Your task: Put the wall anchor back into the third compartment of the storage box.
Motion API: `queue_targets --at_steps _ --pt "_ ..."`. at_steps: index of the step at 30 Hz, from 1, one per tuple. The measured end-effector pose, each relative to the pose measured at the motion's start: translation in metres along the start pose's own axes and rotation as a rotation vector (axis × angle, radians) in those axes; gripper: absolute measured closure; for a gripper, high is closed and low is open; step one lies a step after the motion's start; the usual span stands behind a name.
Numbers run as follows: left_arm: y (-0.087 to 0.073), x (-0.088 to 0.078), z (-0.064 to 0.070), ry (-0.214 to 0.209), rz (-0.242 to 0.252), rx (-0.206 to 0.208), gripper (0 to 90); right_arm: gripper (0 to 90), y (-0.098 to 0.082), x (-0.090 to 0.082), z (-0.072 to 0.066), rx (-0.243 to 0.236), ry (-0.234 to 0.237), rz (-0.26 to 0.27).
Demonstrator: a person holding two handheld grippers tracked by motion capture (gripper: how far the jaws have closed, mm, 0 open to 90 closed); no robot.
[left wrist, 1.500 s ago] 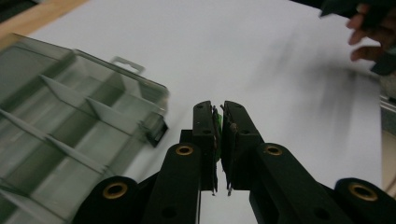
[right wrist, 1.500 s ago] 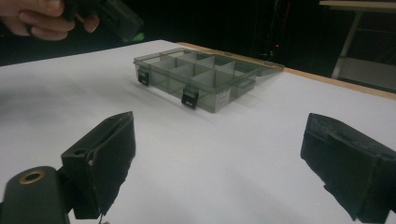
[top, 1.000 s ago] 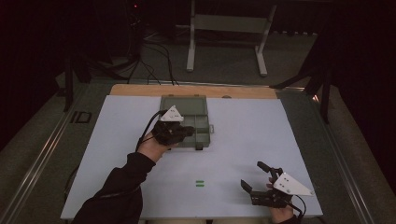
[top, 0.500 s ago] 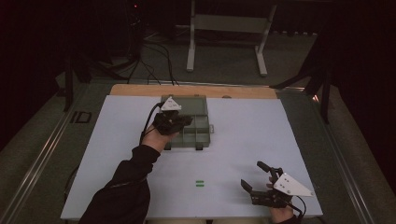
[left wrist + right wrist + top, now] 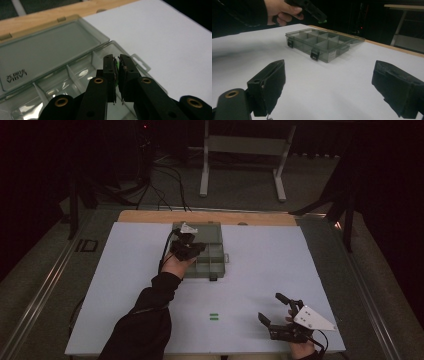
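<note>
Left gripper [image 5: 117, 61]: held over the compartment box, jaws pressed nearly together, pinching a small green piece [image 5: 116, 65] between the tips.
Green piece: only a sliver shows between the pads in the left gripper view; in the right gripper view it shows as a green spot [image 5: 322, 21] at the jaw tip, in the air above the box and clear of it. What kind of piece it is, I cannot tell.
Left hand [image 5: 176, 265]: wrapped around the gripper body, dark sleeve running back toward the near table edge.
Compartment box [image 5: 215, 262]: clear grey plastic, sitting on the white sheet near the far side of the table, divided into several cells by thin walls.
Box lid [image 5: 47, 48]: swung fully open and lying flat behind the cells, reaching the wooden strip [image 5: 150, 216] at the table's far edge.
Latches [image 5: 314, 54]: two dark clasps on the box's front wall, hanging loose.
Right gripper [image 5: 281, 315]: resting low at the near right corner of the sheet, jaws spread wide, nothing between them, well apart from the box.
White sheet [image 5: 280, 255]: covers most of the tabletop.
Green marks [image 5: 214, 317]: two short green dashes on the sheet, between the box and the near edge, left of the right gripper.
</note>
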State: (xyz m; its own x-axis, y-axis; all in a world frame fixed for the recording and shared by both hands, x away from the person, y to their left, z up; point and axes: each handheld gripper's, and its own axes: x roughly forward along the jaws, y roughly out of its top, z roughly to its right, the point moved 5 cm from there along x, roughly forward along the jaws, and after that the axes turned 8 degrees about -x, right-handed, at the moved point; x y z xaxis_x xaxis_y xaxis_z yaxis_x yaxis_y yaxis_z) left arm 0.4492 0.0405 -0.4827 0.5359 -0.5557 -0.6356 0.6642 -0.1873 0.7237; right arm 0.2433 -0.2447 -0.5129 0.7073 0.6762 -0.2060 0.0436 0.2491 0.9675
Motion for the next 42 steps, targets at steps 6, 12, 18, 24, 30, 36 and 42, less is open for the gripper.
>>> queue_targets --at_steps 6,12,18,24,30,36,42 --pt "-0.001 0.013 -0.005 0.049 -0.012 -0.033 83.1 11.8 -0.001 0.001 -0.001 -0.003 0.009 -0.004" --pt "-0.005 0.027 -0.007 0.076 -0.052 -0.041 83.2 11.5 -0.001 0.001 -0.001 -0.006 0.011 -0.007" --pt "-0.01 0.041 -0.01 0.106 -0.104 -0.06 83.1 11.1 -0.001 0.001 -0.001 -0.005 0.008 -0.006" --pt "-0.01 0.044 -0.009 0.123 -0.089 -0.029 82.4 11.1 -0.001 0.0 -0.001 -0.005 0.012 -0.012" --pt "-0.005 0.038 -0.007 0.119 -0.077 -0.037 57.7 11.1 -0.001 0.0 0.0 -0.007 0.01 -0.011" --pt "-0.001 0.027 -0.003 0.081 -0.066 -0.035 35.0 11.1 -0.001 0.0 -0.001 -0.007 0.01 -0.012" --pt "-0.002 0.019 -0.001 0.063 -0.092 -0.026 8.6 11.1 -0.001 0.0 -0.001 0.0 0.011 -0.016"
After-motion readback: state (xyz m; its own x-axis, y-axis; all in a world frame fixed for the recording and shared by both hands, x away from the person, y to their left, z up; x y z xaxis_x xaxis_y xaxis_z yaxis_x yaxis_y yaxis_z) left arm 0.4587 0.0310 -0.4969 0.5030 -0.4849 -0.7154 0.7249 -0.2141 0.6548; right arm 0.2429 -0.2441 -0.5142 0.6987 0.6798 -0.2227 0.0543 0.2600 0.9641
